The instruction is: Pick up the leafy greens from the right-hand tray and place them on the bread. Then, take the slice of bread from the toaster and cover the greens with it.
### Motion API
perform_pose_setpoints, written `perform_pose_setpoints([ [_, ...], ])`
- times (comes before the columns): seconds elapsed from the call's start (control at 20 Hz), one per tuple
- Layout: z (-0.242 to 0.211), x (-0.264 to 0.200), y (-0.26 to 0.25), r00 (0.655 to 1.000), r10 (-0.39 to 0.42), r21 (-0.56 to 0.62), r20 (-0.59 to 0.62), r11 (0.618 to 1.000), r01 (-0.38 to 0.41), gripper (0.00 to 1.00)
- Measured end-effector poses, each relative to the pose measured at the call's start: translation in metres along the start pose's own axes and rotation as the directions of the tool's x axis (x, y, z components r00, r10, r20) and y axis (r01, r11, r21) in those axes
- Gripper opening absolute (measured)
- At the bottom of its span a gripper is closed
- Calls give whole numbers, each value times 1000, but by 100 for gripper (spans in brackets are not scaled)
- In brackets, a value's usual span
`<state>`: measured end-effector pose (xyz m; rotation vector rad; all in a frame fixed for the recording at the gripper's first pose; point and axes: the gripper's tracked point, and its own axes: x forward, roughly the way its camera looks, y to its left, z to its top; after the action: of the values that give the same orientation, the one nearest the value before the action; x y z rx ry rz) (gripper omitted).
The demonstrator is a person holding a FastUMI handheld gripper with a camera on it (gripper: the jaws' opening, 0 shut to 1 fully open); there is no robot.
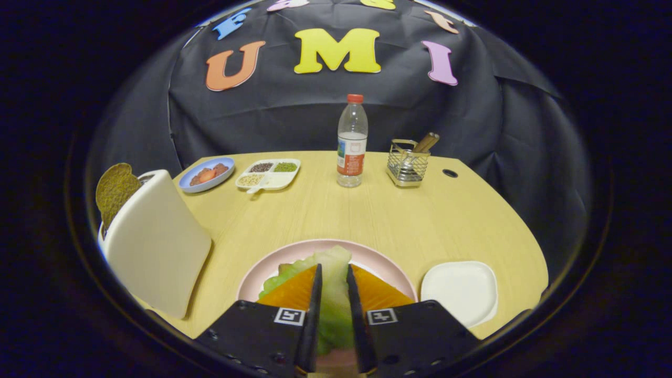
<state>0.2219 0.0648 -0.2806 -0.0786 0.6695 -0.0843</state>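
Here the greens [333, 294] sit clamped between both fingers of the tongs [334, 275], over the pink plate [378, 255]. The fingers hide the bread beneath. Right: white tray [460, 291]. Left: toaster [155, 241], its slice [114, 190] half hidden, on the table [336, 215].

Greens [331, 294] on plate [378, 260] (between jaws), toaster [155, 241] left, tray [462, 291] right

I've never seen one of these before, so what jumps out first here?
The gripper has its two fingers closed on leafy greens, held over a pink plate. Beside it stands a white toaster with a bread slice sticking up; a water bottle stands beyond.
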Motion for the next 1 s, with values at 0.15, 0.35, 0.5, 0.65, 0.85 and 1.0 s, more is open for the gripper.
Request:
perform_pose_setpoints([
  [0.15,5,-17,1,999,-12,-25,42,1000,13,44],
  [0.35,17,-52,3,993,-22,-19,112,1000,25,98],
  [0.5,24,-87,16,987,3,-3,164,1000,-3,98],
  [0.65,26,-121,33,979,39,39,201,998,-47,98],
  [0.85,44,-169,65,955,69,28,289,996,-80,97],
  [1.0,60,-204,90,938,90,9,335,995,-99,97],
])
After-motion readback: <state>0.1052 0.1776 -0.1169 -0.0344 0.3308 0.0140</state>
